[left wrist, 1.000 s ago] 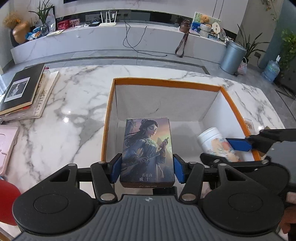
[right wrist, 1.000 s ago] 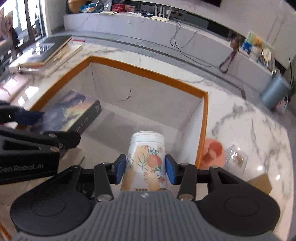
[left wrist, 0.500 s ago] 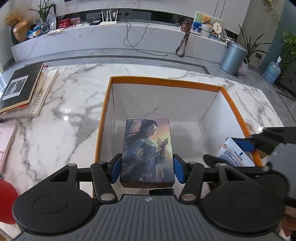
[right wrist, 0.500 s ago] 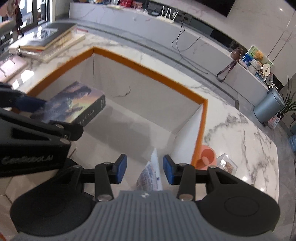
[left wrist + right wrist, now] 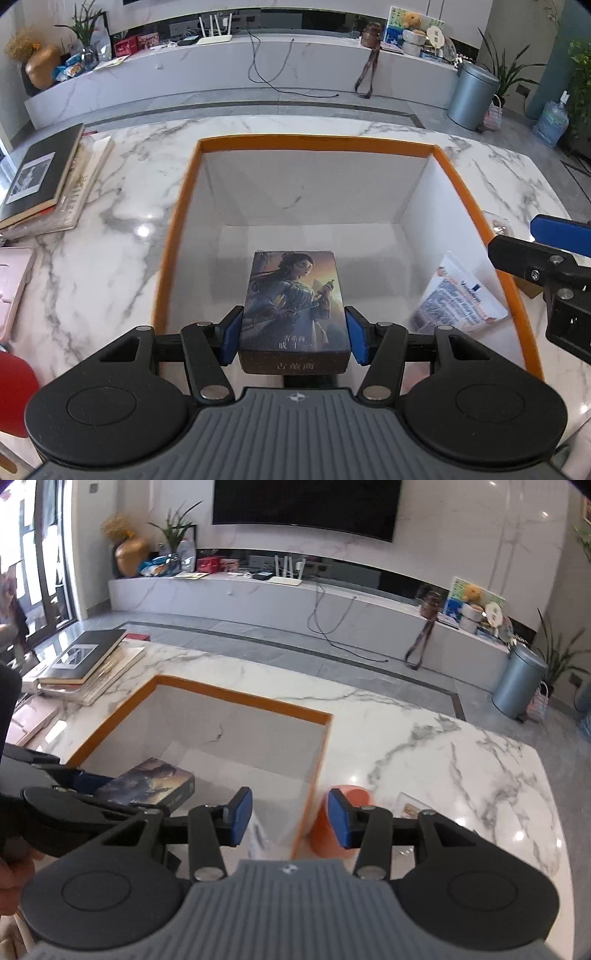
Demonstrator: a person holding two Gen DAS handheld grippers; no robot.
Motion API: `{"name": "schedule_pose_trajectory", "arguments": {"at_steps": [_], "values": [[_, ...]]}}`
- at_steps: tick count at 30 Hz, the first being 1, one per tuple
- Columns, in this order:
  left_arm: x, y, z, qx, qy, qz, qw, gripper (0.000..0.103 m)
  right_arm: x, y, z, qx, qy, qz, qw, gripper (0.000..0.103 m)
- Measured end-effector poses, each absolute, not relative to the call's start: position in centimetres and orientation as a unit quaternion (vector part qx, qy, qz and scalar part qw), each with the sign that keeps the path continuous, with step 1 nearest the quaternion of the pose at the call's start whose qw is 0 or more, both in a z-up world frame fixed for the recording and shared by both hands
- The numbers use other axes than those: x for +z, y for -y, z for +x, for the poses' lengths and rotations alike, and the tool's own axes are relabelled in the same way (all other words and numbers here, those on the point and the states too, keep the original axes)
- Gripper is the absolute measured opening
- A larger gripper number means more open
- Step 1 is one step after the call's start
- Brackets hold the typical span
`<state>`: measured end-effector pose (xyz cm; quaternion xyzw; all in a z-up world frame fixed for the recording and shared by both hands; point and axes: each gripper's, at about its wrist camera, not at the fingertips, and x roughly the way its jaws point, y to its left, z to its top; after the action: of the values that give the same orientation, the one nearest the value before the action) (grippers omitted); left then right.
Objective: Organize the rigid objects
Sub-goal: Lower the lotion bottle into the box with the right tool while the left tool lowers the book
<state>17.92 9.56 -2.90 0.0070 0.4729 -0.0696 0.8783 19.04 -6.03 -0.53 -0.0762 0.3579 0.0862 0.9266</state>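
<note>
Still clamped in the left claw (image 5: 294, 334), the box (image 5: 294, 306) could tip if released high; right claw (image 5: 290, 821) hangs empty.

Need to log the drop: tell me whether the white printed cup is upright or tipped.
Tipped. In the left wrist view the white printed cup lies on its side on the floor of the orange-rimmed white box, near its right wall.

One open box (image 5: 472, 206), one illustrated box (image 5: 293, 299), one pouch (image 5: 458, 299).

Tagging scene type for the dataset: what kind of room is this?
Likely a home living room: wall-mounted TV above a long marble media console, with a marble table in front.
</note>
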Motion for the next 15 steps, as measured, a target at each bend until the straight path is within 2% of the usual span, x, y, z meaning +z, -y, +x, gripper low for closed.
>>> {"name": "schedule_pose_trajectory", "arguments": {"at_steps": [5,15], "values": [[-3.6,-7.3,18.3,-0.067,-0.478,0.056,0.874,0.065,-1.5,7.9,19.0,0.075,-0.369,-0.043,0.925,0.046],[-5.9,-4.6,19.9,-0.066,-0.507,0.078,0.856,0.065,-3.0,10.3,19.2,0.087,-0.381,0.004,0.92,0.048]]}}
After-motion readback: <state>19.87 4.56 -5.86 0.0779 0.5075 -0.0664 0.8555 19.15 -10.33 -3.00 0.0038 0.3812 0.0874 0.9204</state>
